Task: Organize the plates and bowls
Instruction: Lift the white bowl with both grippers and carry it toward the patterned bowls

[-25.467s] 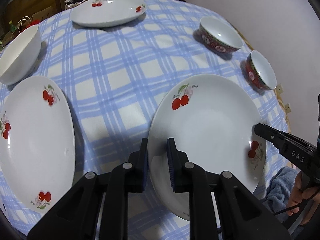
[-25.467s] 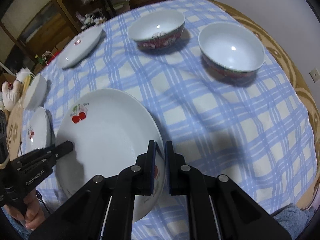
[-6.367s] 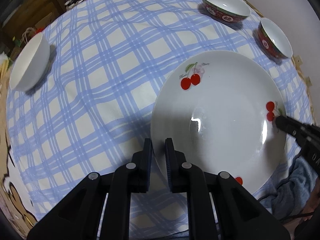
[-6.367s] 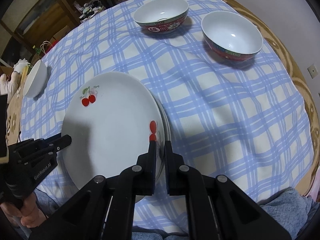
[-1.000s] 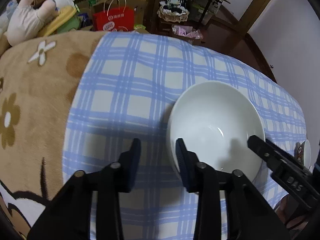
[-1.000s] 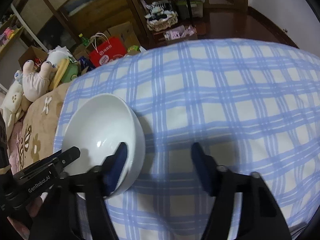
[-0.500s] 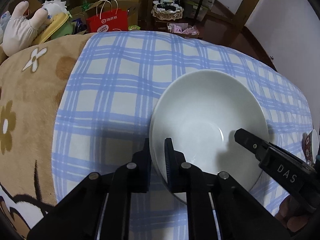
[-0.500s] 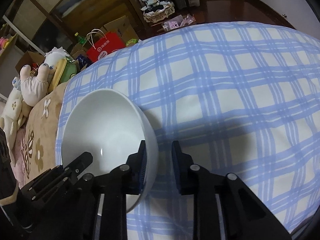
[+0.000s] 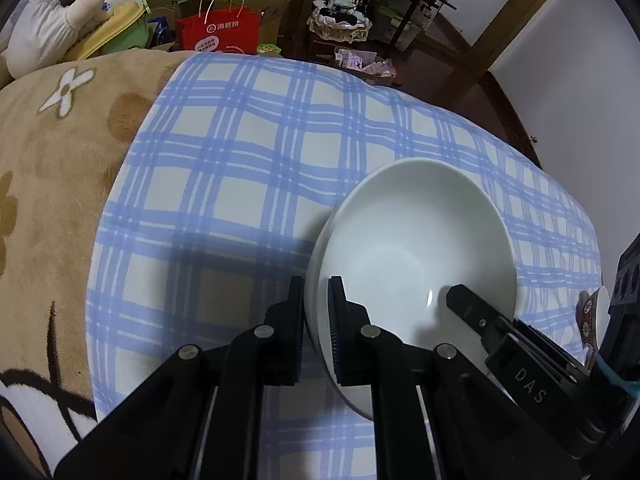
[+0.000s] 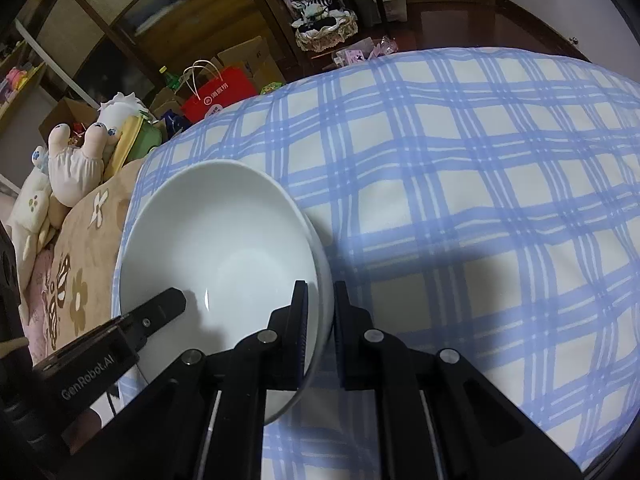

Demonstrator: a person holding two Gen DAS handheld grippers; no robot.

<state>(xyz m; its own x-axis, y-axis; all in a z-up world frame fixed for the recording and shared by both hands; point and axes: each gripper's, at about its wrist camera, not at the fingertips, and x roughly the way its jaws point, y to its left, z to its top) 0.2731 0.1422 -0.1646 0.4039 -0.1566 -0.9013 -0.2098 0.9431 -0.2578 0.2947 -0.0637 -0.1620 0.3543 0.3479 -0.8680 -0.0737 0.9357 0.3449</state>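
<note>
A plain white bowl (image 9: 412,248) sits on the blue checked tablecloth (image 9: 240,160) near the table's edge. My left gripper (image 9: 316,284) is shut on the bowl's near left rim, one finger outside the wall and one inside. My right gripper (image 10: 320,288) straddles the opposite rim of the same bowl (image 10: 216,248). Its jaws are closing, and the pads touch the wall on both sides. In each wrist view the other gripper's finger (image 9: 500,332) (image 10: 156,312) reaches into the bowl from the side.
A beige flowered blanket (image 9: 48,160) covers the table left of the cloth. Plush toys (image 10: 76,160), a red paper bag (image 9: 218,34) and boxes stand beyond the table's edge. A red patterned bowl (image 9: 590,316) shows at the far right.
Both grippers stood open astride the bowl's rim a second ago. Both have since closed onto it. The hands have hardly moved.
</note>
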